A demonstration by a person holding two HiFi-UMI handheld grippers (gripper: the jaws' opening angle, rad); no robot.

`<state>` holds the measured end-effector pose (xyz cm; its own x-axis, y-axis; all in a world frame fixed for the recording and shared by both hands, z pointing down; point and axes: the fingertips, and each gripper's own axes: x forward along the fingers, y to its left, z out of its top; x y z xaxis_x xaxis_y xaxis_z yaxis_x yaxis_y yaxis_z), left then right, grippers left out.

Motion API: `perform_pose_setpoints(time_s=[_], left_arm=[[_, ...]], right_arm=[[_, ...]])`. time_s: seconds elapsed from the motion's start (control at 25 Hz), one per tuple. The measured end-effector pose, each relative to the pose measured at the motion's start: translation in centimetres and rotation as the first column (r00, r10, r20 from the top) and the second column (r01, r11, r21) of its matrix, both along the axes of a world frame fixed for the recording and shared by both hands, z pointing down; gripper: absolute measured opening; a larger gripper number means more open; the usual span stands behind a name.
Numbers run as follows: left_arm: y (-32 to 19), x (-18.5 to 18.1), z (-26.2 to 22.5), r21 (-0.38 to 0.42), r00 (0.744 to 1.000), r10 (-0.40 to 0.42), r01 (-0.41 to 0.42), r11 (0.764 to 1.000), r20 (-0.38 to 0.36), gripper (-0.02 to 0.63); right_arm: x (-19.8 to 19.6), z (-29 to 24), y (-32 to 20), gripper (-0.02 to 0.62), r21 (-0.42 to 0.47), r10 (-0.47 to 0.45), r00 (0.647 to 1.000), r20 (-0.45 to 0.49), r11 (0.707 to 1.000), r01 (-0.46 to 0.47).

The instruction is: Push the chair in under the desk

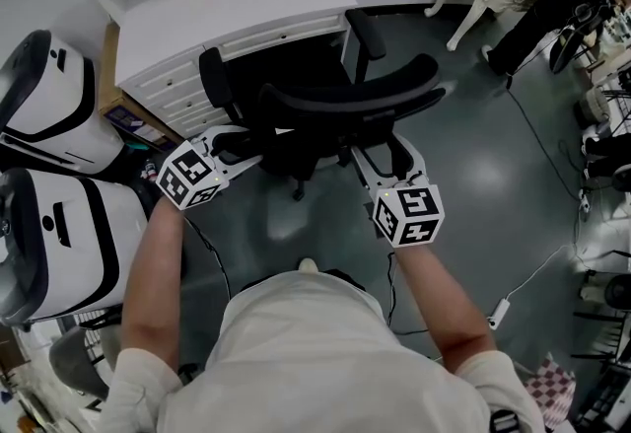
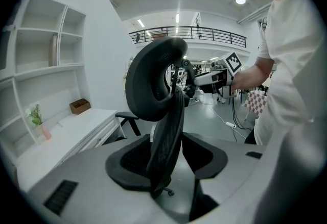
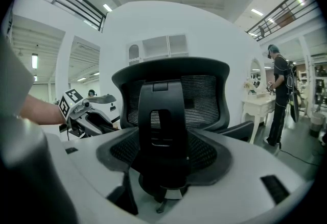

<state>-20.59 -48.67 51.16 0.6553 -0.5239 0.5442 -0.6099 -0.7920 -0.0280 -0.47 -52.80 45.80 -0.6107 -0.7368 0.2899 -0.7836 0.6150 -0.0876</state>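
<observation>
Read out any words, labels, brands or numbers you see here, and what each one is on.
None can be read.
Cubes on the left gripper and right gripper: square black-and-white marker patterns, no letters.
White machines: no legible print.

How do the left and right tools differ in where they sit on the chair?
Left tool meets the chair side-on, the backrest's edge between its jaws; right tool faces the back squarely, the central spine between its jaws. Both: jaws apart, at the chair's back.
</observation>
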Motion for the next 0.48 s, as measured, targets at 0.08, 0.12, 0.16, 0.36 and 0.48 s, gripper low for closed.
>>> perform_pose_setpoints(time_s=[0.08,0.12,0.16,0.36,0.48], left_arm=[[-0.4,-0.2,-0.1,-0.003,1.000,-0.008,0.008,1.000,0.001,0.195],[-0.6,-0.3,-0.1,-0.005,1.000,-0.012,0.012,1.000,0.002,0.196],[-0.8,-0.4,-0.1,-0.007,1.000,-0.015,0.015,1.000,0.003,0.199],[-1.2,-1.0,-0.1,-0.008,1.000,-0.019,0.019,1.000,0.005,0.207],[-1.5,-1.4,-0.1,-0.007,1.000,-0.024,0.024,1.000,0.012,0.213]], right_arm=[[-0.1,-0.1,-0.4,0.288,0.000,-0.004,1.000,0.000,1.000,0.004],[-0.2,-0.2,-0.5,0.288,0.001,-0.007,1.000,-0.001,1.000,0.007],[-0.4,-0.2,-0.6,0.288,0.003,-0.010,1.000,-0.001,1.000,0.010],[-1.0,-0.3,-0.7,0.288,0.011,-0.009,1.000,0.000,1.000,0.009],[-1.4,-0.3,-0.8,0.288,0.012,-0.018,1.000,0.000,1.000,0.018]])
